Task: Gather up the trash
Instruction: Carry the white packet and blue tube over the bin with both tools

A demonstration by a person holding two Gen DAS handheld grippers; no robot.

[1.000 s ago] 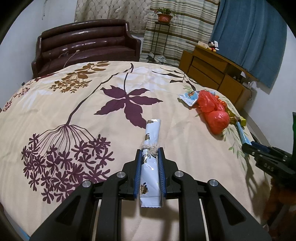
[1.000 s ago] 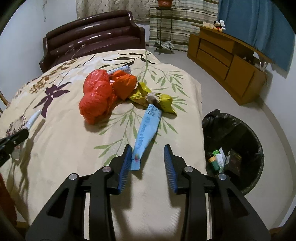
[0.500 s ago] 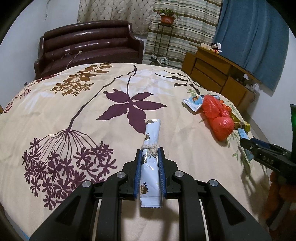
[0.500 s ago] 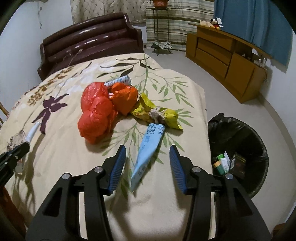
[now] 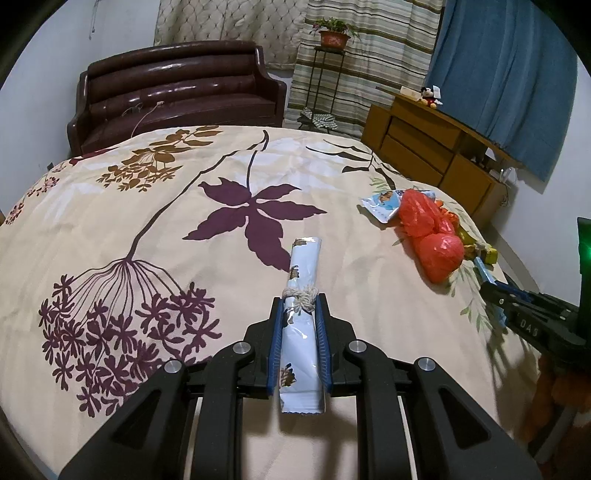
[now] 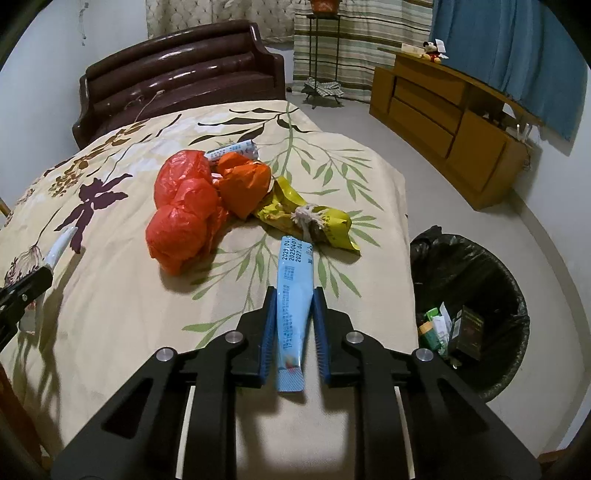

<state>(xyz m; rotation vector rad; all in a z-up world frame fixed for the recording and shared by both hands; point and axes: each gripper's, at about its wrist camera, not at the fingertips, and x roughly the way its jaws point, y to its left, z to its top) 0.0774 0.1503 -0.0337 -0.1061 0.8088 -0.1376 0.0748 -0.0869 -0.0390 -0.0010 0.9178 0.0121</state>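
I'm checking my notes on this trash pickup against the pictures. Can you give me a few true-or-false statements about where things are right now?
1. The left gripper is shut on a white wrapper tied with string. True.
2. The blue tube sits between the right gripper fingers. True.
3. The trash bin on the floor is empty. False: boxes and packets lie inside its black liner.
4. The red bags are in the bin. False: they lie on the bed, beside a yellow wrapper.
5. A potted plant stands on the wooden dresser. False: it is on a metal stand by the striped curtain.
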